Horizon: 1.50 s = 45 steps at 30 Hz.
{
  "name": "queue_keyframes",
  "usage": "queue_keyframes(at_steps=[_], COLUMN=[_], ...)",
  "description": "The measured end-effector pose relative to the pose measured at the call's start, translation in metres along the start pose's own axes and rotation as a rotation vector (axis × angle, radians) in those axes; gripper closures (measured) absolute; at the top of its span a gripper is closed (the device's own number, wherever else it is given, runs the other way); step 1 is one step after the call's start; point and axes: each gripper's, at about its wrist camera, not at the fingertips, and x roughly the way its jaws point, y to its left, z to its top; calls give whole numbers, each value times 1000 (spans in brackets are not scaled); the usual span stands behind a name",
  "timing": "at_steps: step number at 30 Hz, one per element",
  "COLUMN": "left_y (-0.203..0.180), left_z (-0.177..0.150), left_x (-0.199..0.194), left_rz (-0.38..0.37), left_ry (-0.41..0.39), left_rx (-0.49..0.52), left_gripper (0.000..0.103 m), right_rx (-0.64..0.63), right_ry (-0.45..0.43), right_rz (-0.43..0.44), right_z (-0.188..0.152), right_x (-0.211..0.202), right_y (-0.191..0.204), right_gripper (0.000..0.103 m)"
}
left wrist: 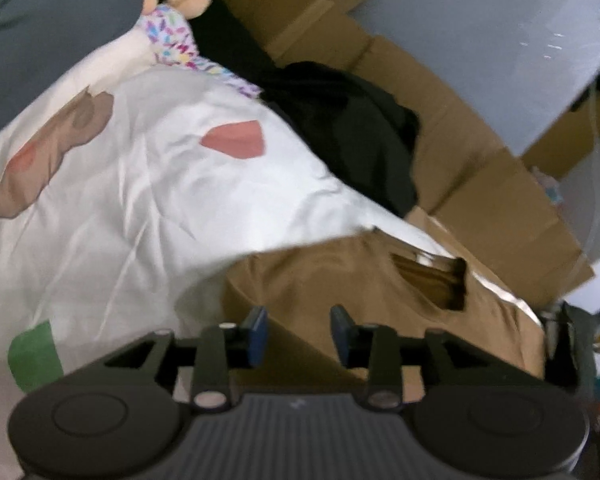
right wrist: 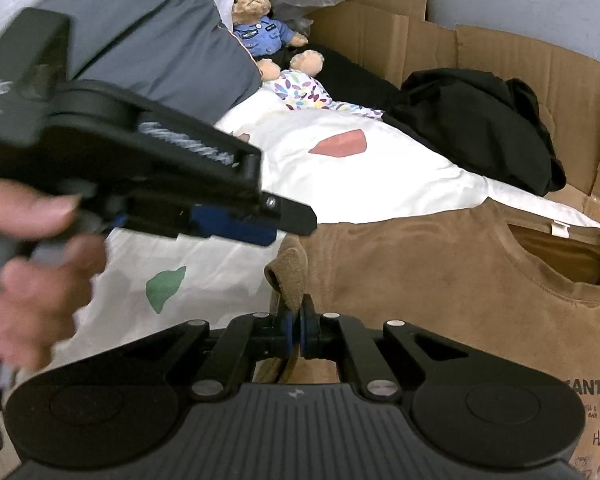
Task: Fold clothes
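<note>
Left gripper (left wrist: pixel 298 334): jaws stand partly open, blue pads apart, nothing between them. It hangs over the near left part of the brown T-shirt (left wrist: pixel 380 292); whether the pads touch the cloth cannot be told from the blurred left wrist view. In the right wrist view the same gripper shows side-on at the left, held by a hand (right wrist: pixel 32 276), its tips just above the shirt's left edge.

Right gripper (right wrist: pixel 298 326): jaws closed tight on a fold of the brown T-shirt, pinching the rolled sleeve end (right wrist: pixel 290 276), which stands up out of the pads.

The brown T-shirt lies spread flat, neck opening (right wrist: pixel 564 256) toward the right, resting partly on a white bedsheet (left wrist: pixel 160 200) with red, green and tan patches.

Surroundings: a black garment (right wrist: pixel 480 128) bunched behind the sheet; cardboard boxes (right wrist: pixel 500 56) along the back; a teddy bear (right wrist: pixel 260 20) in a blue uniform at the far end; a grey pillow (right wrist: pixel 160 32) at upper left.
</note>
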Motion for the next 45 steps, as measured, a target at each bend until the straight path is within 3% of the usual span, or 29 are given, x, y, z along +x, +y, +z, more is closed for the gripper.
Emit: queue_keyframes(at_steps=[3,7,9,13,15,17,19,23,26,32,45], left_y=[8,36,39,28,17,16,14,11,14,21,22], left_z=[8,23,32,44,47,46,45,45,49,53,53], left_x=[16,24,29,55,69,78,86,103,115,125,125], left_rz=[70,92,117,105,152,138,128,147,174,189,218], left_ry=[5,-27,-25,63,82,109,129,164,186,198,186], left_rx=[-9,-142,-126,-21,54,53,53,53,15,-35,-83], left_gripper=[55,55,54,53,58,69,70,89,95,97,95], right_rx=[9,-3,-10,-10,0,7,10,1,-2,26,176], right_ry=[5,5,0,-5,-2,6,13,16,15,28,84], right_rz=[23,41,52,64,66,64,62,65,72,50,-49], right_z=[0,0,1,3,3,4,4,7,7,6,-1], right_x=[1,1,1,0,1,1,0,-3,-4,-9,8], right_y=[-7,-11,-12,-13,-15,-17,-19,-21,-23,-39,-113], right_gripper=[100,100,100,100,100,100,100,100,100,100,100])
